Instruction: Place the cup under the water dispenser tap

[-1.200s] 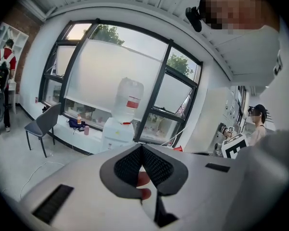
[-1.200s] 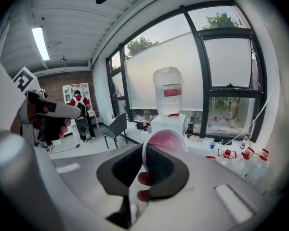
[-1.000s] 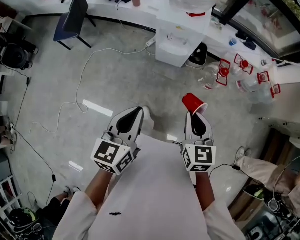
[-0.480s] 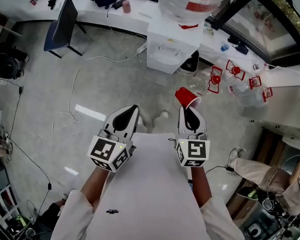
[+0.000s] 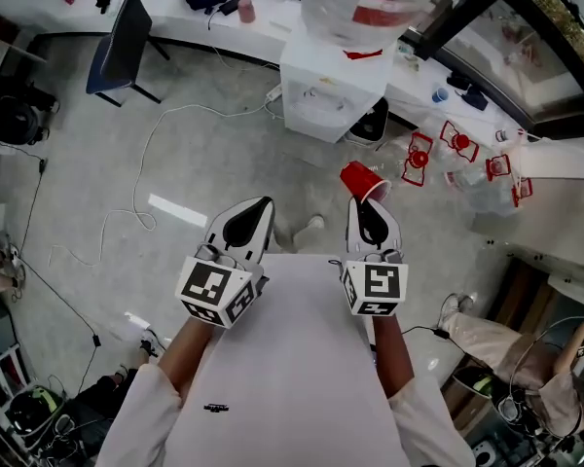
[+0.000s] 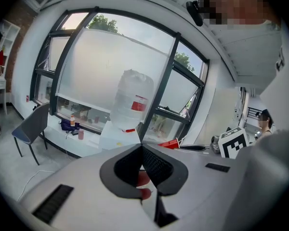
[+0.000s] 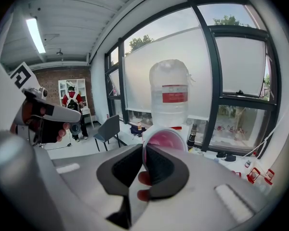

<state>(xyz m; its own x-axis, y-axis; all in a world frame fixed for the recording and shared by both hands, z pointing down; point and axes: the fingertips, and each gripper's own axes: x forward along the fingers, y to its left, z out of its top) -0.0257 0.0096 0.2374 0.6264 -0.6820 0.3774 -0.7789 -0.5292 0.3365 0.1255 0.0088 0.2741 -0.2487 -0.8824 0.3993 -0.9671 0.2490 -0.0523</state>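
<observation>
My right gripper [image 5: 367,205] [image 7: 143,149] is shut on the rim of a red plastic cup [image 5: 361,180] [image 7: 163,138], whose pink inside faces the camera in the right gripper view. The cup [image 6: 169,143] also shows in the left gripper view, off to the right. The white water dispenser [image 5: 323,88] [image 7: 169,110] [image 6: 119,134], with a big clear bottle on top, stands ahead by the window, some way beyond the cup. My left gripper [image 5: 260,205] [image 6: 141,146] is shut with nothing between its jaws, level with the right one.
Several empty water bottles with red handles [image 5: 459,156] lie on the floor right of the dispenser. A grey chair [image 5: 122,49] stands at the far left by a white counter [image 5: 224,19]. White cables [image 5: 151,178] run across the grey floor. A person [image 7: 72,113] stands far back.
Both grippers and the cup have come nearer to the dispenser, which now sits larger and lower in the head view. The right gripper's hold on the cup is unchanged.
</observation>
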